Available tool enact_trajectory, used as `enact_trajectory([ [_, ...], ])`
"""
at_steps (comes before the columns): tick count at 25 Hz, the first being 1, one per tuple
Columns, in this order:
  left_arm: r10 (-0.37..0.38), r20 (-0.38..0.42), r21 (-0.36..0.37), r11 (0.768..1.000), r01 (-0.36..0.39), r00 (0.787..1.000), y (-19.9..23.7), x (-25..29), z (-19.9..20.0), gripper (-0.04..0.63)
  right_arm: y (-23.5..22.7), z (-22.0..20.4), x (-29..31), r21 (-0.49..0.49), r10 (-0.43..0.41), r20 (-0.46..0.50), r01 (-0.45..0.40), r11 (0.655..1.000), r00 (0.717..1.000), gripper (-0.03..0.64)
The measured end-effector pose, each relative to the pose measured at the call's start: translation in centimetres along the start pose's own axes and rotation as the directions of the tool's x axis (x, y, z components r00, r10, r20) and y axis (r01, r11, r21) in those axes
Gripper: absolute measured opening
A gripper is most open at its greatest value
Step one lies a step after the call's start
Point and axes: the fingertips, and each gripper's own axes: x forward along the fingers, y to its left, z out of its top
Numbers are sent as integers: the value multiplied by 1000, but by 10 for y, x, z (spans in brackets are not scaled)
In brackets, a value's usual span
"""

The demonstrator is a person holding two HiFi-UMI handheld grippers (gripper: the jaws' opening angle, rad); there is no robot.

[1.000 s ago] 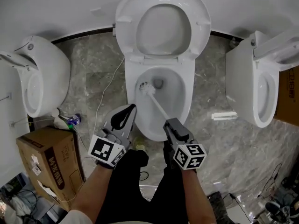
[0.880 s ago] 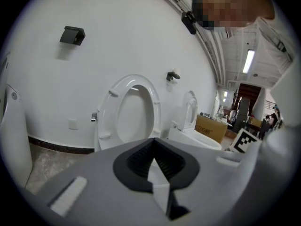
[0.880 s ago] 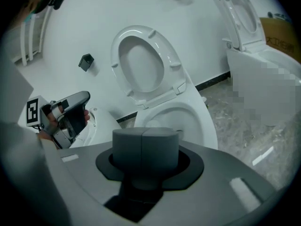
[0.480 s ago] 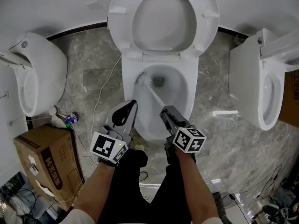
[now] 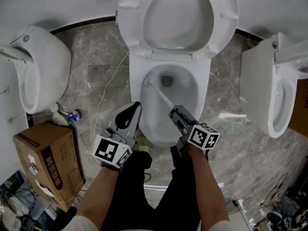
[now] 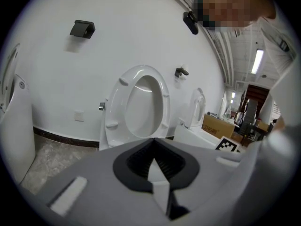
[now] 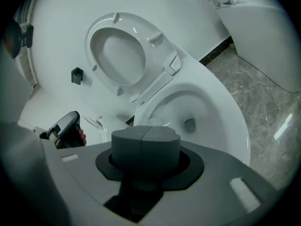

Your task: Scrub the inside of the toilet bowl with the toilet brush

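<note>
Jutting beyond right gripper (image 5: pixel 174 112): toilet brush (image 5: pixel 159 94)

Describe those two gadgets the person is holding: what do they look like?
Both are grey plastic handheld tools. The left gripper and right gripper each end in two jaws lined with black pads, and each carries a white cube printed with black square markers. The person wears black trousers; the forearms are bare.

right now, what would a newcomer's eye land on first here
The toilet at centre, seat up, with the brush slanting into its bowl, gripped by the right gripper. The left gripper hangs empty beside the bowl's front. A second toilet stands left, a third toilet right, and a box at lower left.
</note>
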Motion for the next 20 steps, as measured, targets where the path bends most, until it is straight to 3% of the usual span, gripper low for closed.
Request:
enact_trajectory([
  [10, 7, -27, -10, 1000, -7, 1000, -13, -12, 1, 6, 8, -25, -17, -75, 2, -163, -14, 997, 987, 166],
  [20, -8, -62, -36, 999, 6, 998, -38, -21, -3, 5, 6, -51, -53, -150, -36, -352, -19, 989, 935, 166],
])
